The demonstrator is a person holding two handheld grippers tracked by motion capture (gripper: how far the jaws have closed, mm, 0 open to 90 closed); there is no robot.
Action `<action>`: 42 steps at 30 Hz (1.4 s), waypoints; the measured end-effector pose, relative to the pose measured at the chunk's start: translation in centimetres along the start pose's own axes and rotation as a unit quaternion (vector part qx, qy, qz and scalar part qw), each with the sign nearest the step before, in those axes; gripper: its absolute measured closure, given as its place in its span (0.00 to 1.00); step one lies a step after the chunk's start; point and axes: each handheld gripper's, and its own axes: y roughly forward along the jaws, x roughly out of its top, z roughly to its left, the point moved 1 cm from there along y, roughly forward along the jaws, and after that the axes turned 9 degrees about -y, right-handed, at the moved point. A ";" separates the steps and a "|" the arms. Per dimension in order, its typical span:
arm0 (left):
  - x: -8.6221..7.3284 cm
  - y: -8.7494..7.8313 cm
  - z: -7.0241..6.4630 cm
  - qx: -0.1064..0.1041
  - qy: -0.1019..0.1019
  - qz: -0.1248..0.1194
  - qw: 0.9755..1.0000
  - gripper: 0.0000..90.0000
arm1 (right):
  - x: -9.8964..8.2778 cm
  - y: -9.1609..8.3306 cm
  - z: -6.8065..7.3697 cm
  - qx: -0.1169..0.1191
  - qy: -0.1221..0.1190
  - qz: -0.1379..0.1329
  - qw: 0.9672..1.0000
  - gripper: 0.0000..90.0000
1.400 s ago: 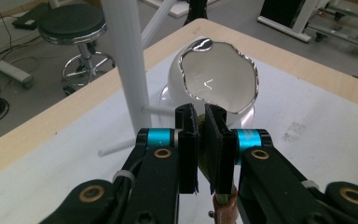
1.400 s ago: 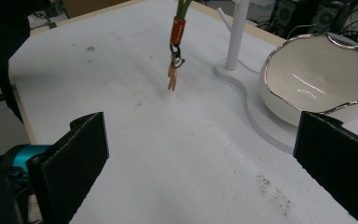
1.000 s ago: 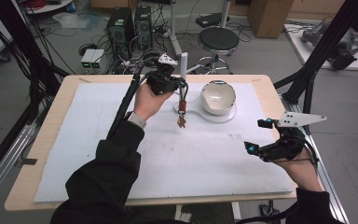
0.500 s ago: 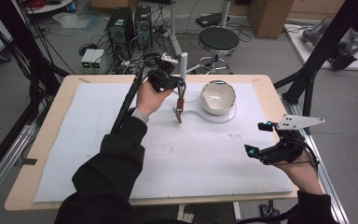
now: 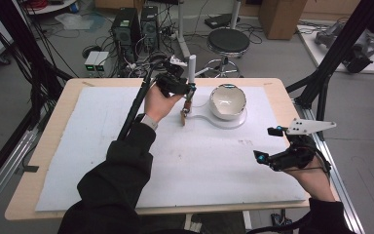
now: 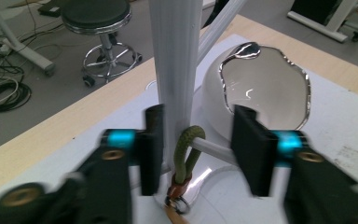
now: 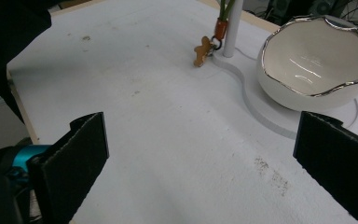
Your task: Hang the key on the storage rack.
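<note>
White mat (image 5: pixel 126 146) covers wooden table (image 5: pixel 53 146); cables litter grey floor (image 5: pixel 39 63).

Beyond your left tongs (image 6: pixel 193 154) the bowl (image 6: pixel 261 93) looks like glossy white ceramic with a shiny metallic rim, and the post (image 6: pixel 175 56) is smooth matt white plastic. Between them hangs a woven green cord loop (image 6: pixel 186 149). Under your right tongs (image 7: pixel 205 163) the white sheet (image 7: pixel 168 140) is matt, slightly rough, on a pale wooden tabletop (image 5: pixel 58 126).
</note>
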 end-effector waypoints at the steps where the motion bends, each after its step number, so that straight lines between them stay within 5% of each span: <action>1: 0.0 -0.3 0.0 -0.006 -0.001 -0.001 1.000 0.54 | 0.0 0.0 0.0 0.000 0.004 -0.001 1.000 0.03; 5: -0.3 -1.4 0.5 -0.022 -0.005 -0.008 1.000 0.21 | 0.1 0.1 -0.2 -0.007 0.006 -0.003 1.000 0.03; 10: -1.7 -3.8 1.8 -0.068 -0.020 -0.031 0.997 0.16 | 0.3 0.2 -0.3 -0.005 0.004 -0.013 1.000 0.03; 18: -5.2 -9.1 4.0 -0.086 -0.040 -0.077 0.993 0.12 | 0.8 0.5 -1.4 -0.015 0.008 -0.022 1.000 0.03; 26: -8.0 -13.3 5.5 -0.069 -0.040 -0.089 0.993 0.11 | 1.1 0.0 -3.4 -0.018 0.032 -0.053 0.998 0.03; 29: -9.3 -14.6 5.8 -0.041 -0.027 -0.098 0.994 0.11 | 1.1 0.0 -4.2 -0.025 0.039 -0.061 0.997 0.03; 32: -10.7 -15.4 6.2 -0.037 -0.034 -0.097 0.994 0.11 | 1.2 0.1 -4.9 -0.031 0.043 -0.067 0.996 0.03; 37: -12.7 -16.9 7.2 0.009 -0.034 -0.090 0.995 0.11 | 1.3 0.5 -5.9 -0.025 0.070 -0.073 0.995 0.03; 42: -14.5 -18.5 8.6 0.030 -0.049 -0.084 0.995 0.11 | 1.8 1.6 -6.4 -0.022 0.072 -0.065 0.995 0.03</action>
